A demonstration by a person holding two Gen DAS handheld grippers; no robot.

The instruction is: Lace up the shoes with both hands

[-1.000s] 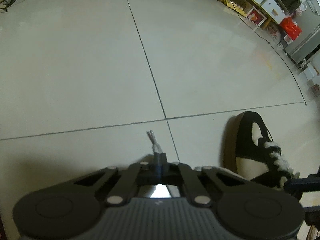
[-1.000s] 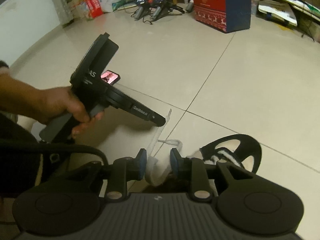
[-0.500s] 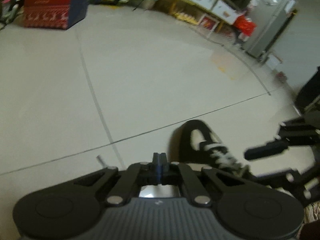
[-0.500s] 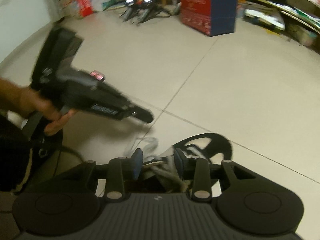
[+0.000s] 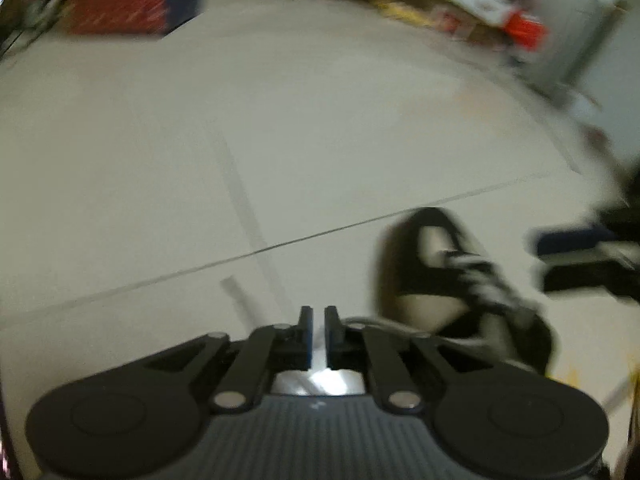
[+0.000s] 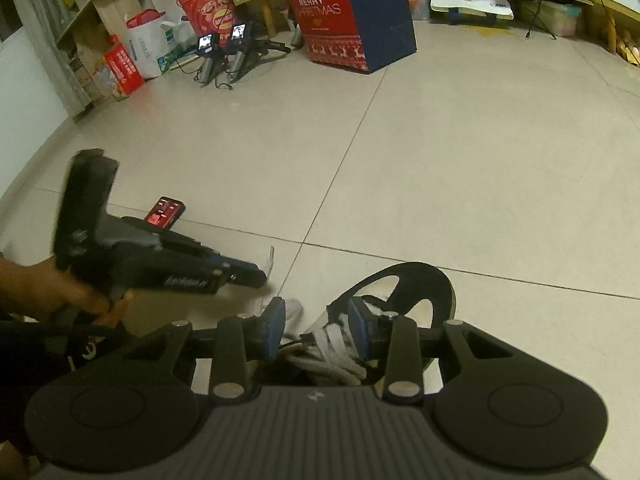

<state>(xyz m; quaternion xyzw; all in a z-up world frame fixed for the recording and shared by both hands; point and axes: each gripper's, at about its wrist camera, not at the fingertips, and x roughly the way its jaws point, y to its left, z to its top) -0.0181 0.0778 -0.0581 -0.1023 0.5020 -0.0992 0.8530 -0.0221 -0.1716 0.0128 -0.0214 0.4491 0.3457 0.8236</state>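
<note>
A black and white shoe (image 6: 436,280) lies on the tiled floor, blurred in the left wrist view (image 5: 436,280). My right gripper (image 6: 316,322) hangs open over its white laces (image 6: 336,340), which show between the blue pads without being pressed. My left gripper (image 5: 318,322), held by a person's hand (image 6: 60,296), sits left of the shoe (image 6: 244,276). Its jaws are opening, with a narrow gap and nothing clearly in it. A loose lace end (image 6: 270,258) stands just past its tip, a blur beside the fingers (image 5: 236,292); whether it touches them I cannot tell.
A blue and red Christmas box (image 6: 352,20) stands at the back, with small cameras on stands (image 6: 224,52) and red boxes (image 6: 124,66) left of it. A small device with a red screen (image 6: 166,212) lies on the floor behind the left gripper. Shelves line the far wall.
The left gripper, shut on the lace end a second ago, has swung towards the shoe and its jaws have parted. The right gripper's jaws have widened over the laces.
</note>
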